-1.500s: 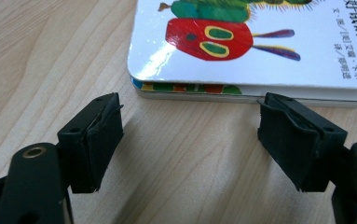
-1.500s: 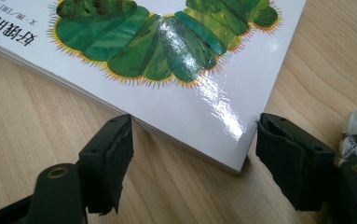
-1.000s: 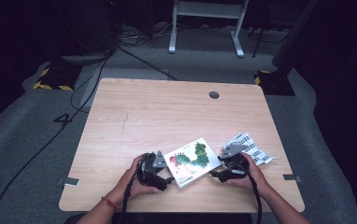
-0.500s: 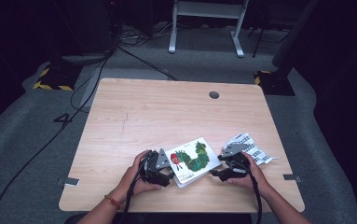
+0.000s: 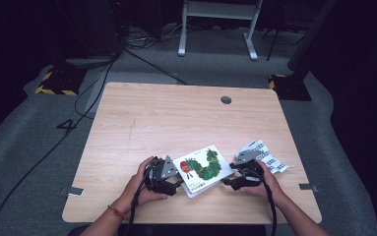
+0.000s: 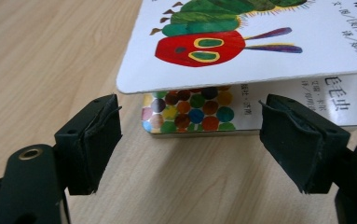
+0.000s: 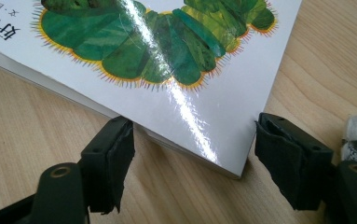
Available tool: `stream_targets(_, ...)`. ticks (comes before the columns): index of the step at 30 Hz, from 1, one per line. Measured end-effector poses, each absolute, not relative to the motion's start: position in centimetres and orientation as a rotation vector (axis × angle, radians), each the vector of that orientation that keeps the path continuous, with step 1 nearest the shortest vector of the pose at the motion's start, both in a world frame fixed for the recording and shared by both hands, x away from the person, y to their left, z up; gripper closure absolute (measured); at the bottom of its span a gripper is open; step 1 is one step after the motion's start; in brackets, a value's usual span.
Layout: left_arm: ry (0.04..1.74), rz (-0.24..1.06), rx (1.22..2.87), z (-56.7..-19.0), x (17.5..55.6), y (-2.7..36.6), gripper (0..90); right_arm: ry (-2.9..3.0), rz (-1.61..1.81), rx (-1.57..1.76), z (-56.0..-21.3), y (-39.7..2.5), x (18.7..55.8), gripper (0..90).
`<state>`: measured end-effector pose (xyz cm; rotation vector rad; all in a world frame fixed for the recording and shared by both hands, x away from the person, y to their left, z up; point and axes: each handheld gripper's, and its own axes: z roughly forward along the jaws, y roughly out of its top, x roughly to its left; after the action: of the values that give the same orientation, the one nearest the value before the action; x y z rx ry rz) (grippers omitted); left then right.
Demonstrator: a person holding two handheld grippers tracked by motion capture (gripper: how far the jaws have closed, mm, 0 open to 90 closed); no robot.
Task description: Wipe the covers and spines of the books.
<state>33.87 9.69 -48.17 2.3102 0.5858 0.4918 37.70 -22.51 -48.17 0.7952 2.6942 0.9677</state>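
Both claws, left [image 5: 169, 178] and right [image 5: 235, 179], gape wide beside the book [image 5: 203, 166] (cover now lifted slightly), apparently starting to open it.

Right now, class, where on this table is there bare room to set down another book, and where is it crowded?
The whole far half of the table, from the picture book back to the round cable hole, is bare wood. The near edge is crowded: the book lies between the left hand-held gripper and the right hand-held gripper, with a patterned cloth beside the right one.
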Motion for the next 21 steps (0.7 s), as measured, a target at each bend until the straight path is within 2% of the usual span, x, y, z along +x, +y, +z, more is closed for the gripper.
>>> stream_targets(5, 0.56, 0.489, 2.315, -48.1, 33.7, 9.6, 20.7, 2.695, 0.973, 0.796, -48.2, -22.5, 37.7, 28.9)
stream_targets(11, 0.48, 0.596, 2.329, -47.8, 33.3, 8.5, 20.7, 2.7, 0.953, 0.793, -48.1, -22.5, 37.7, 28.7)
stream_targets(16, 0.448, 0.623, 2.352, -47.8, 33.2, 8.1, 20.6, 2.705, 0.958, 0.799, -48.1, -22.4, 37.9, 28.7)
stream_targets(21, 0.389, 0.66, 2.376, -47.8, 33.1, 7.2, 26.4, 2.708, 0.956, 0.791, -48.0, -22.4, 37.9, 28.7)
